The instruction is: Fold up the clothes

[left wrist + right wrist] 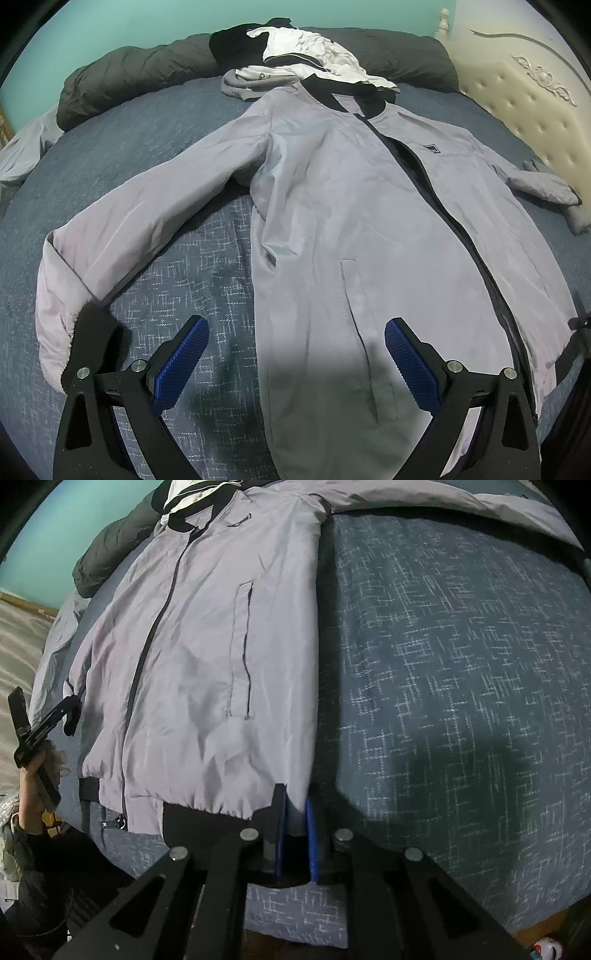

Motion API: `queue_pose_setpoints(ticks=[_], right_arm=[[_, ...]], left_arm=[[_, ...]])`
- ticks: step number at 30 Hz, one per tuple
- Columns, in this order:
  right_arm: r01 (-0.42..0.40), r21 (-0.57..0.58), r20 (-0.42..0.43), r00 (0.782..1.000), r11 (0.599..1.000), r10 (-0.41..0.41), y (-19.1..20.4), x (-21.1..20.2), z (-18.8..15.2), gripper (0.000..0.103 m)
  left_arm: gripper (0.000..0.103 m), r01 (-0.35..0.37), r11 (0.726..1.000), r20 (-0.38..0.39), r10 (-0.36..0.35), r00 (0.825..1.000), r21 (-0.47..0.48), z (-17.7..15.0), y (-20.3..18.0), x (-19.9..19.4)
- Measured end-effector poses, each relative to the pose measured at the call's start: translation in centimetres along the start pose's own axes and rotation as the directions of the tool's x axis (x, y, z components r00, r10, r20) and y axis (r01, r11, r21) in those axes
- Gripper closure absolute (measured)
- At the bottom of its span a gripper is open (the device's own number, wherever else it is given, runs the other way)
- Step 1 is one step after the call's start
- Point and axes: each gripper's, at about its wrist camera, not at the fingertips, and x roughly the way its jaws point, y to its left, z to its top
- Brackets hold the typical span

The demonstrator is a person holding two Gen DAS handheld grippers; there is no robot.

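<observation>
The jacket (332,206) lies flat on the bed (184,266). The left gripper (295,362) hovers spread above its hem. The right gripper (294,830) pinches the hem corner.

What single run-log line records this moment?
left claw: open, over jacket | right claw: shut on jacket hem corner | jacket: flat on bed, unfolded

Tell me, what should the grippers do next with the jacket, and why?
Probably bring the open left gripper down onto the hem. The jacket lies flat on the bed, and the right gripper is shut on its other hem corner, so both could then fold.
</observation>
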Motion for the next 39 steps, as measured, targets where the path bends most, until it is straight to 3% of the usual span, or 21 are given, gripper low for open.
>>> queue_pose_setpoints(ticks=[5,9,15,25,30,33,35,39], right_arm=[[0.002,0.017,0.001,1.0,1.0,-0.002,-0.1,-0.6,0.6,0.08],[0.005,0.03,0.104,0.995,1.0,-0.008,-0.6,-3.7,2.3,0.077],[0.062,0.048,0.268,0.961,0.997,-0.072,-2.2,-6.7,8.4,0.075],[0.164,0.04,0.389,0.906,0.986,-0.167,-5.7,-6.8,18.8,0.075],[0.025,0.187,0.396,0.913,0.982,-0.099,-8.4,-4.5,22.2,0.069],[-0.091,0.289,0.408,0.912,0.953,-0.036,-10.1,-2.8,22.6,0.058],[-0.17,0.351,0.421,0.907,0.921,0.007,-11.2,-1.7,22.8,0.058],[-0.204,0.417,0.465,0.885,0.886,-0.015,-12.8,-0.9,23.3,0.059]], left_arm=[[0.005,-0.002,1.0,-0.002,0.002,1.0,0.0,-0.1,-0.2,0.0],[0.005,-0.007,1.0,-0.003,0.007,1.0,-0.006,-0.1,0.0,0.1],[0.005,-0.011,1.0,-0.004,0.011,1.0,0.006,0.3,-0.7,0.4],[0.005,-0.014,0.999,-0.008,0.014,1.0,0.048,1.8,-2.7,1.6],[0.005,-0.007,0.997,-0.014,0.008,1.0,0.081,2.5,-4.0,2.4],[0.005,0.0,0.995,-0.023,0.002,1.0,0.098,2.8,-4.6,2.9],[0.005,0.005,0.994,-0.026,-0.002,1.0,0.107,2.9,-5.0,3.1],[0.005,0.009,0.993,-0.034,-0.005,0.999,0.121,2.9,-5.4,3.5]])
